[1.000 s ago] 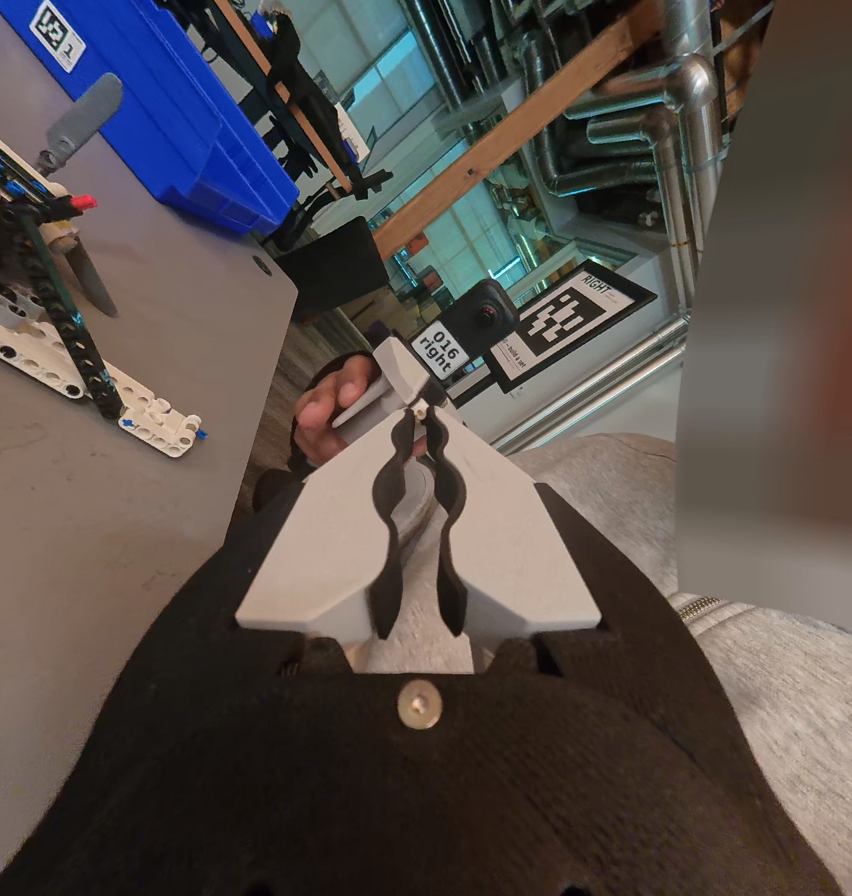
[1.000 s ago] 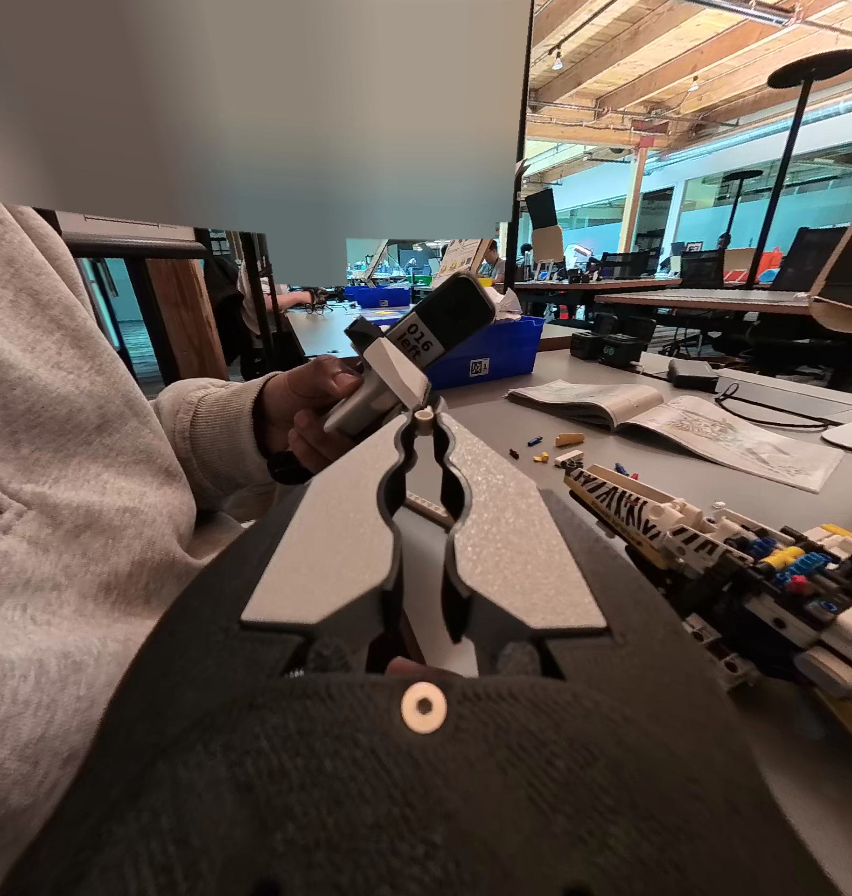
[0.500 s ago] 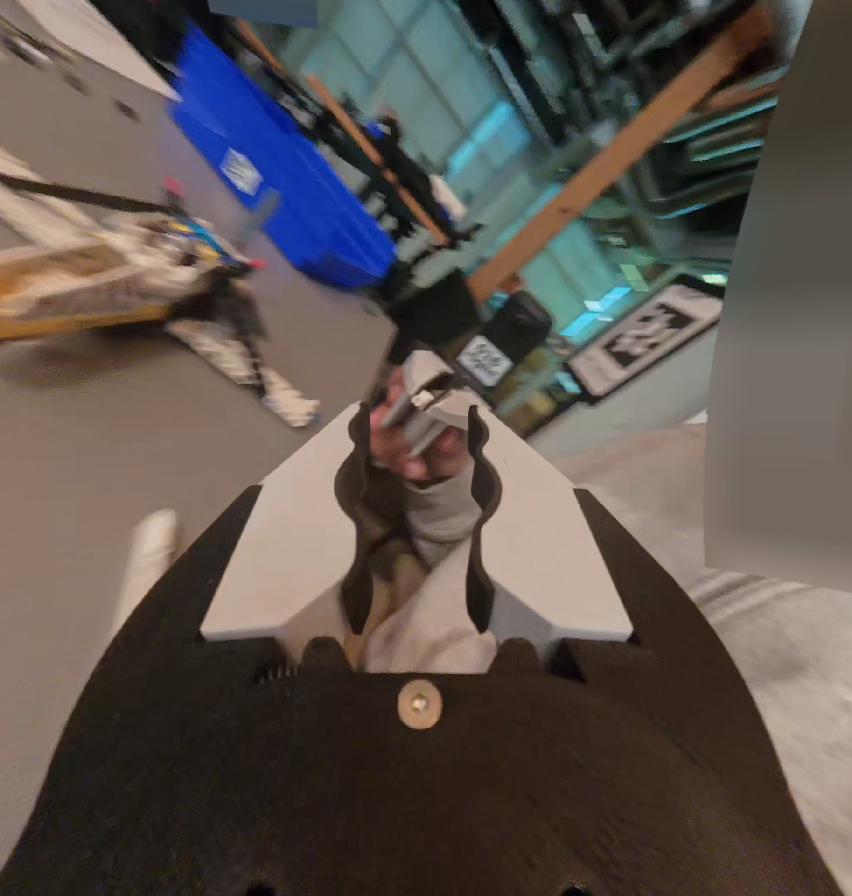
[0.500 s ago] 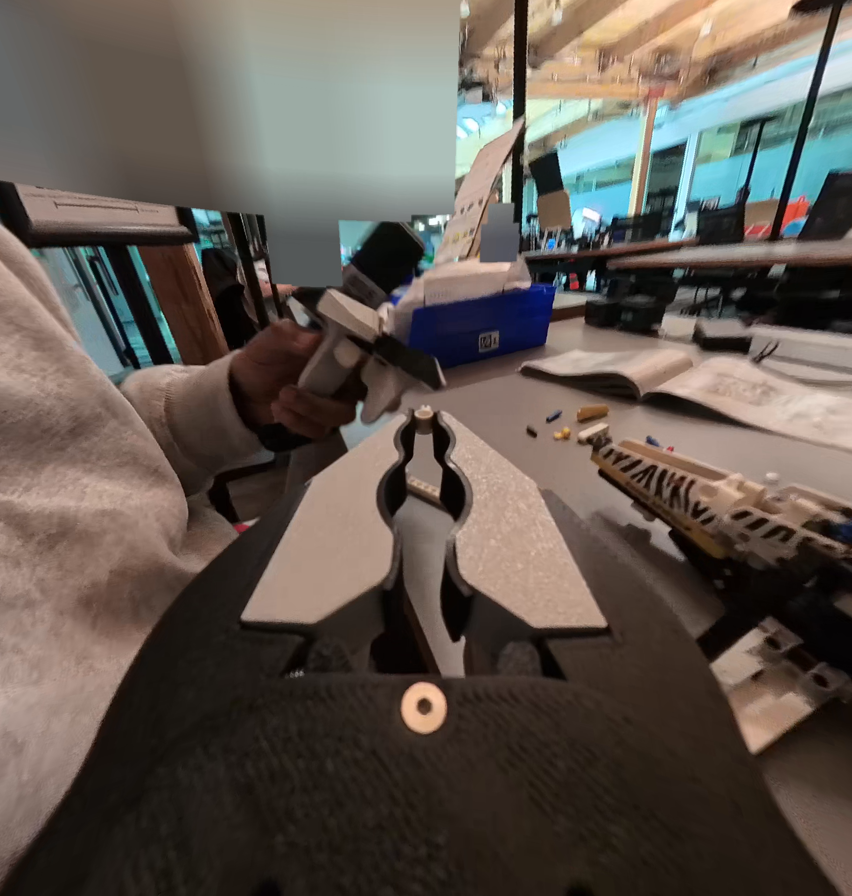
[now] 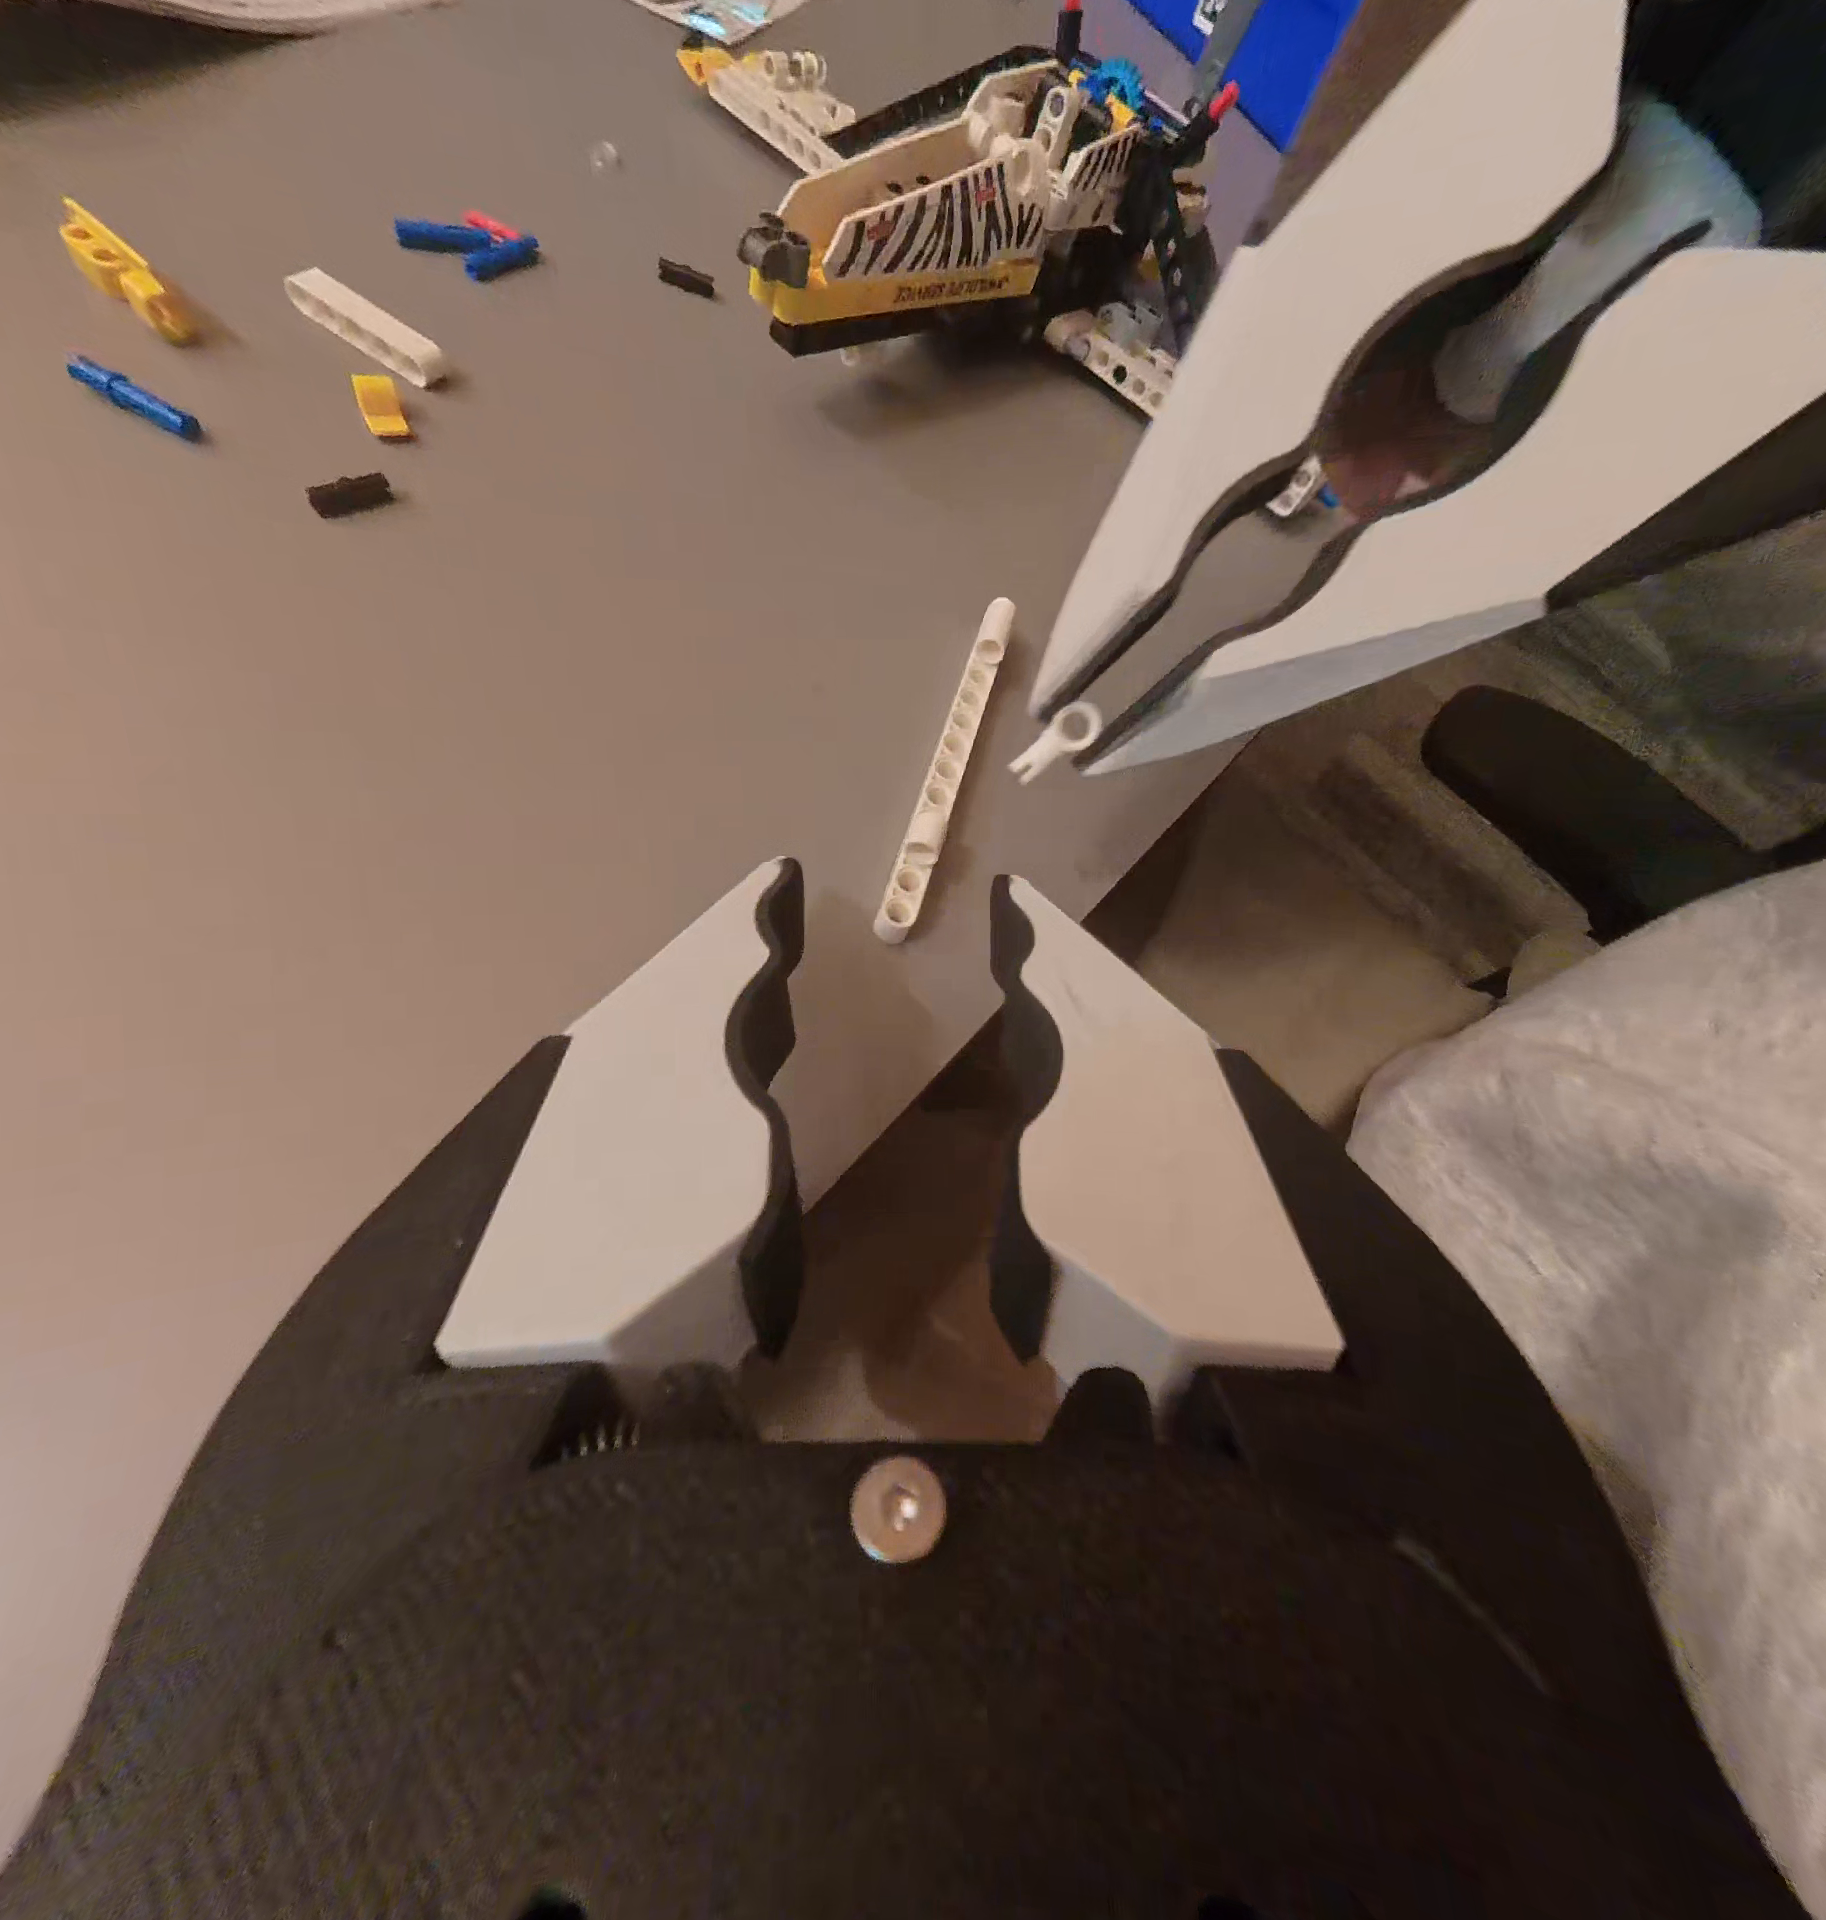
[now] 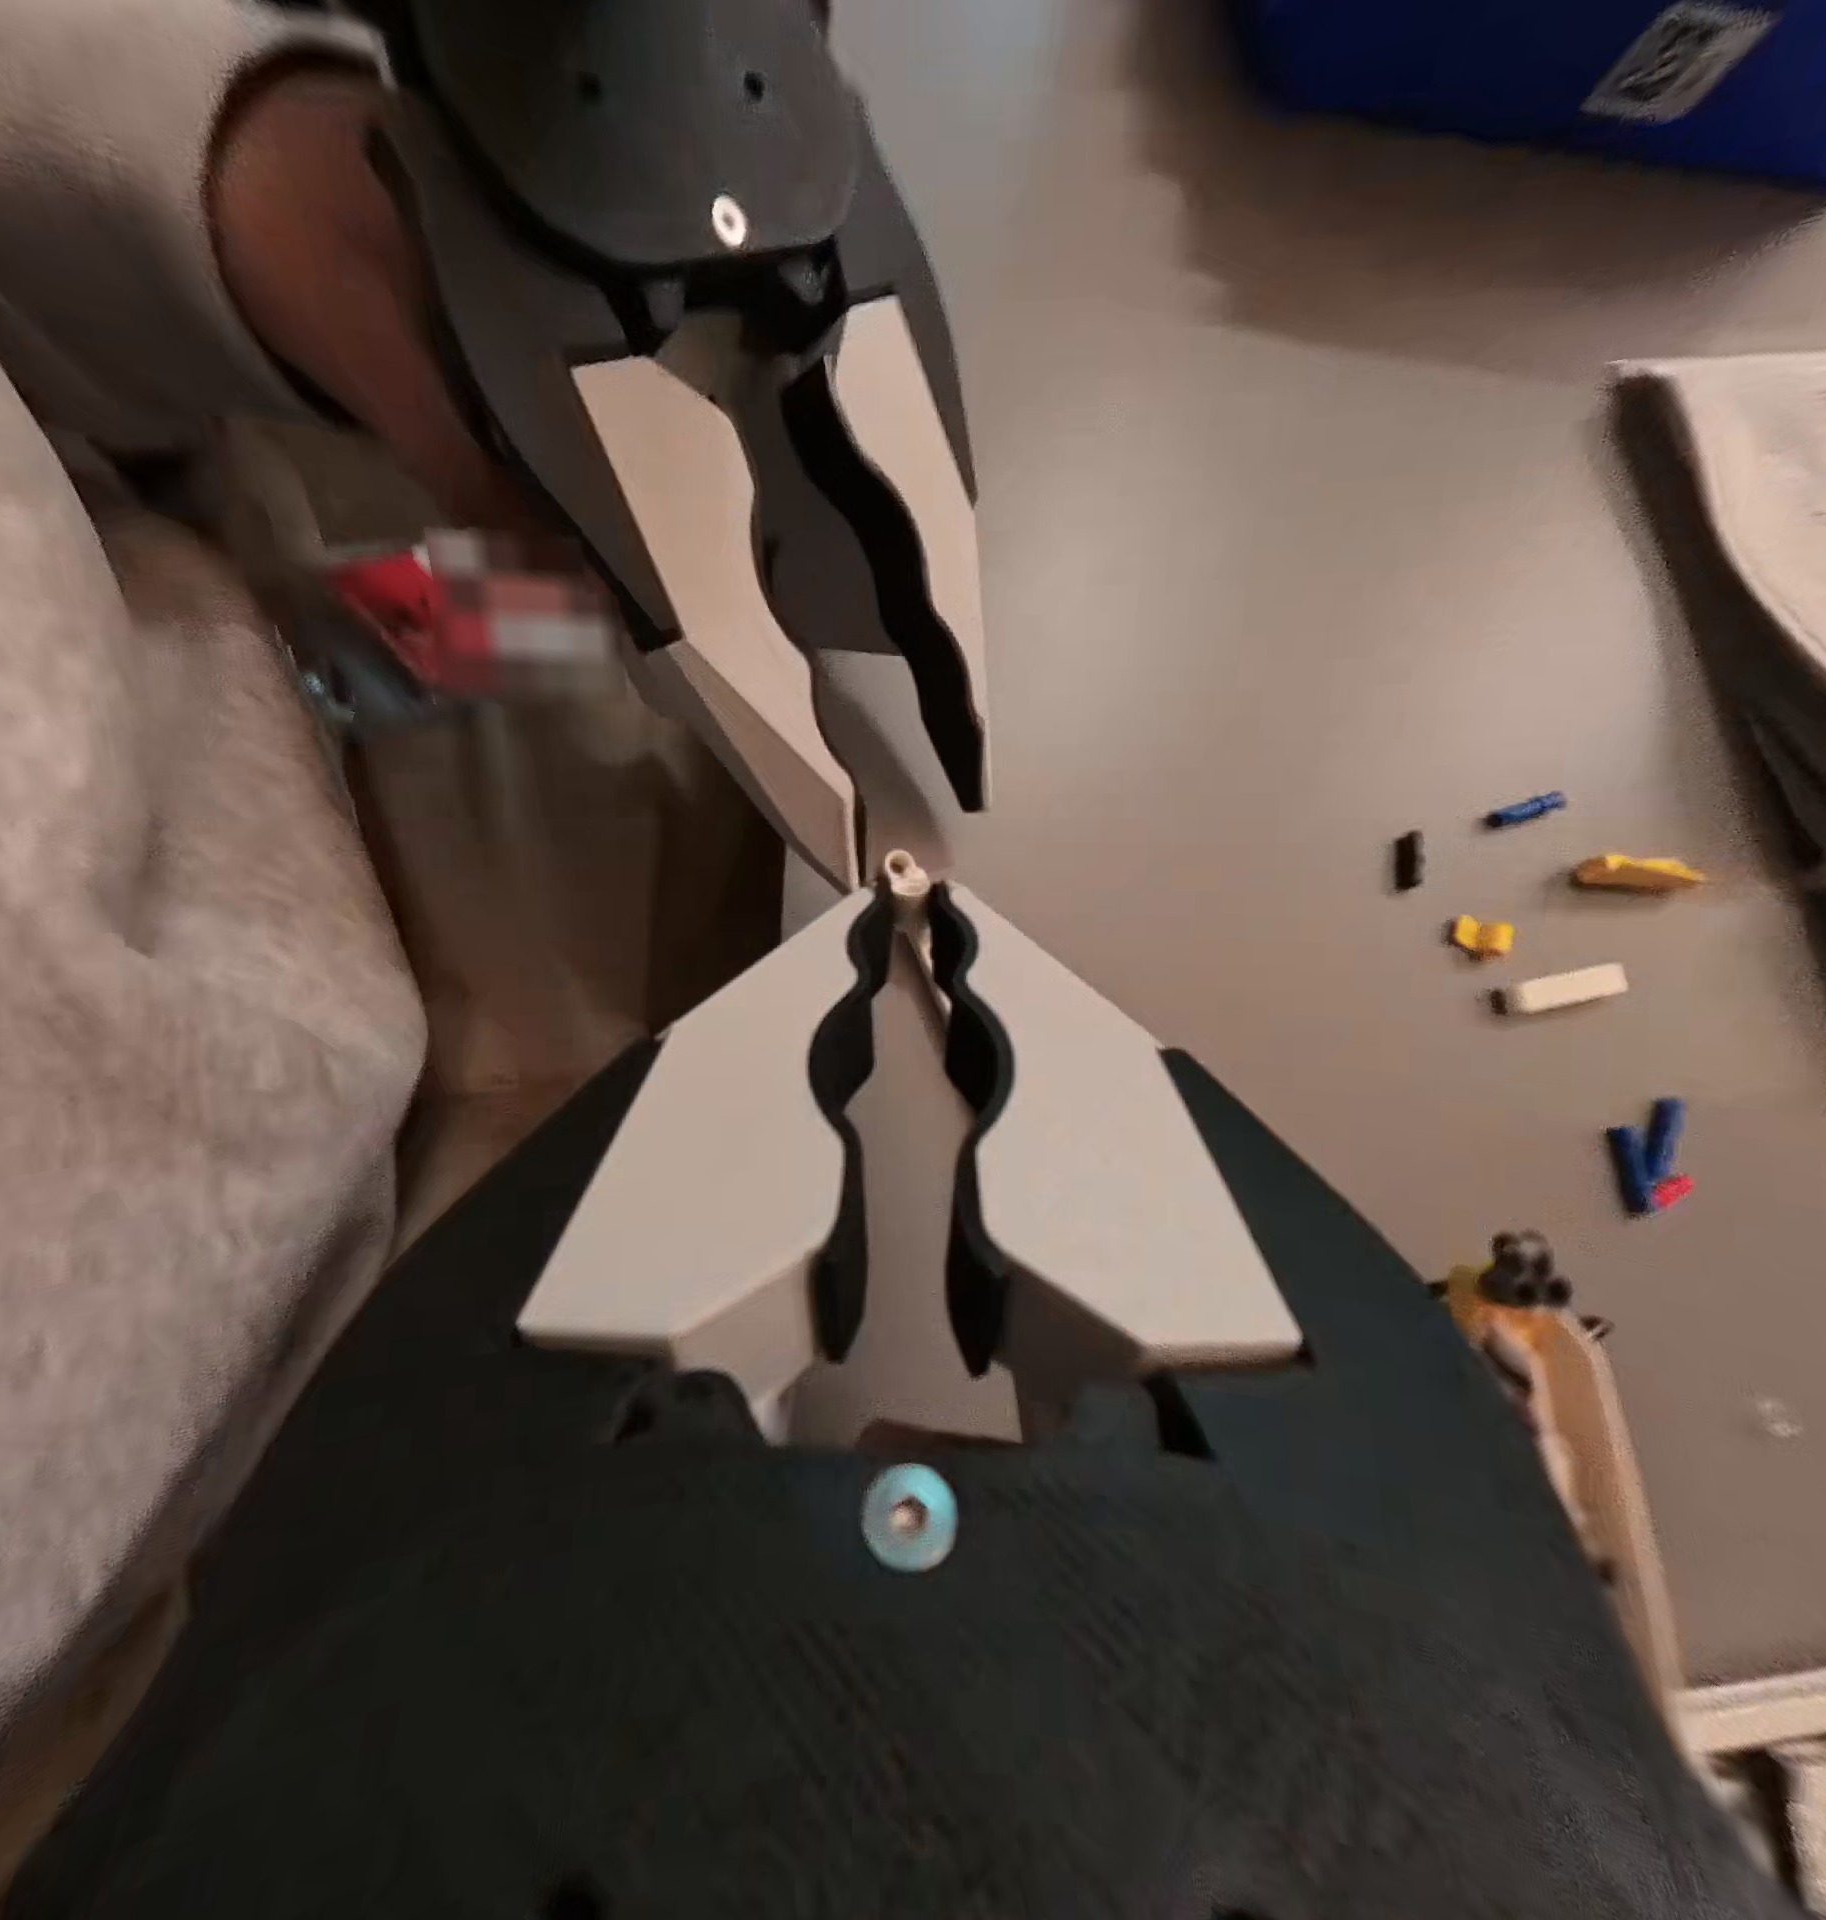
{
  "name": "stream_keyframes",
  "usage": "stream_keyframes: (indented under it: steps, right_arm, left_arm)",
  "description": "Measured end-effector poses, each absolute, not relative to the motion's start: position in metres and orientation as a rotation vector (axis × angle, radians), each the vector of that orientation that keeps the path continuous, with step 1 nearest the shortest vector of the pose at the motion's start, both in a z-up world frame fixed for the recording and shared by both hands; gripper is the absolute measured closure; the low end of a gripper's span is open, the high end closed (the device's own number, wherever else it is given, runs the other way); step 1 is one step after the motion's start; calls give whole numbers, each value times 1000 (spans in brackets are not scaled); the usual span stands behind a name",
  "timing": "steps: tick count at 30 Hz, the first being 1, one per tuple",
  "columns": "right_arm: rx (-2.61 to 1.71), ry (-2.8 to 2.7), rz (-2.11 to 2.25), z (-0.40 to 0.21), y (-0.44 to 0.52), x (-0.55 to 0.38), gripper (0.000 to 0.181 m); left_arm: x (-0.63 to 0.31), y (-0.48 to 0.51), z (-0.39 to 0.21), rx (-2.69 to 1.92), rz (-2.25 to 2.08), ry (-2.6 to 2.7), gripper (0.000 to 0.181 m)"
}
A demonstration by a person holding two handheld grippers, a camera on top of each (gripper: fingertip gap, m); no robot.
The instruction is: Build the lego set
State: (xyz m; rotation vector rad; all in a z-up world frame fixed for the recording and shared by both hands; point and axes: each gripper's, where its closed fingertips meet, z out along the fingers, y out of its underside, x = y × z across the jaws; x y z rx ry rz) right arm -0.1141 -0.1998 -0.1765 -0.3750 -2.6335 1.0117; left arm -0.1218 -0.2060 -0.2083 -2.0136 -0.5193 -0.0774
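The right gripper point(image 5: 1060, 740) pinches a small white connector piece point(image 5: 1054, 740) above the grey table point(image 5: 369, 779). The left gripper point(image 5: 896, 883) hangs with fingers apart over a long white beam point(image 5: 948, 771). The half-built striped model point(image 5: 950, 239) sits farther back.

both wrist views angled down, close over grey table point(image 5: 369, 727), facing each other's claw

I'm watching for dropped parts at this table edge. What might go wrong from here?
1. The right gripper pinches the small white connector only at its fingertips, near the table edge; a slip may drop it to the floor.
2. The long white beam lies loose near that edge; the open left gripper, closing off-centre, might push it off.
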Motion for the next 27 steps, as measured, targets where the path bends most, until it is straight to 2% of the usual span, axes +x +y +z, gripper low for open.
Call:
stream_keyframes:
  steps: [8,13,27]
  right_arm:
    - [-3,-2911,415,-196,-203,-127,176]
    - [70,-3052,280,-206,-207,-126,176]
    - [69,-3180,113,-215,-203,-125,176]
  left_arm:
    - [-118,-208,-211,-1980,-68,-519,158]
    - [-117,-212,-209,-1935,-151,-531,156]
    - [-113,-210,-212,-1899,-260,-535,164]
